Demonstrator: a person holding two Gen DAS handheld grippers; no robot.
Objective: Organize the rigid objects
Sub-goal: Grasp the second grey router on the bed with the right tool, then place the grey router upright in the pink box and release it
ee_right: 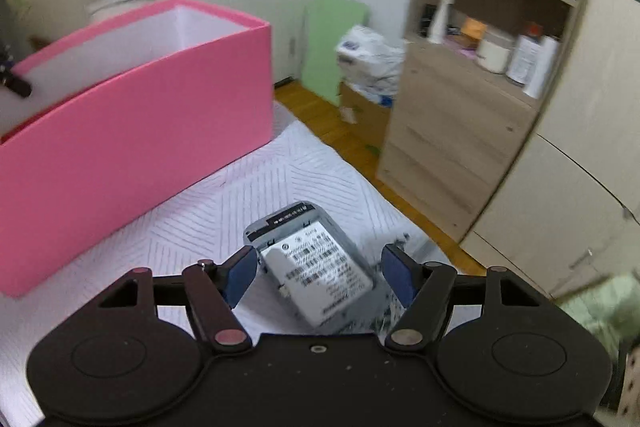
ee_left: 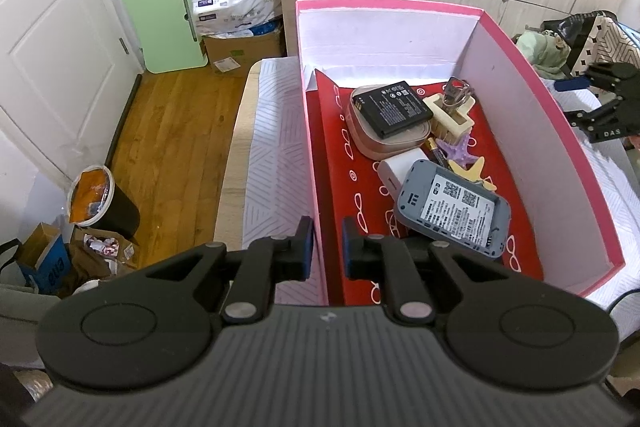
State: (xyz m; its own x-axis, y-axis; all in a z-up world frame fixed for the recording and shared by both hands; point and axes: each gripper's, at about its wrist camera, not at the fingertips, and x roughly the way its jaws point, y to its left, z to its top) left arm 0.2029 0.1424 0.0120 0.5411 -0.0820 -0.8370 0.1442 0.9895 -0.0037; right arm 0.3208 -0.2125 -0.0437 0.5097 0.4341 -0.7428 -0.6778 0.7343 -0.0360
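Note:
A pink box (ee_left: pixel 520 67) stands on the white quilted bed. Inside it lie a black battery (ee_left: pixel 394 107), a grey device with a label (ee_left: pixel 452 209), a cream hair clip with keys (ee_left: pixel 450 113), starfish shapes (ee_left: pixel 466 157) and a white block (ee_left: pixel 394 169). My left gripper (ee_left: pixel 325 247) straddles the box's left wall, shut on it. In the right wrist view the box (ee_right: pixel 132 131) is to the left. My right gripper (ee_right: pixel 320 277) is open around a grey device with a white battery (ee_right: pixel 316 267) lying on the bed. The right gripper also shows in the left wrist view (ee_left: pixel 600 103).
A wooden shelf unit (ee_right: pixel 472 75) with bottles stands past the bed edge. A green board (ee_left: pixel 164 19), cardboard box (ee_left: pixel 240 51) and bin (ee_left: pixel 100 203) stand on the wooden floor. Clothes (ee_left: pixel 548 51) lie at the far right of the bed.

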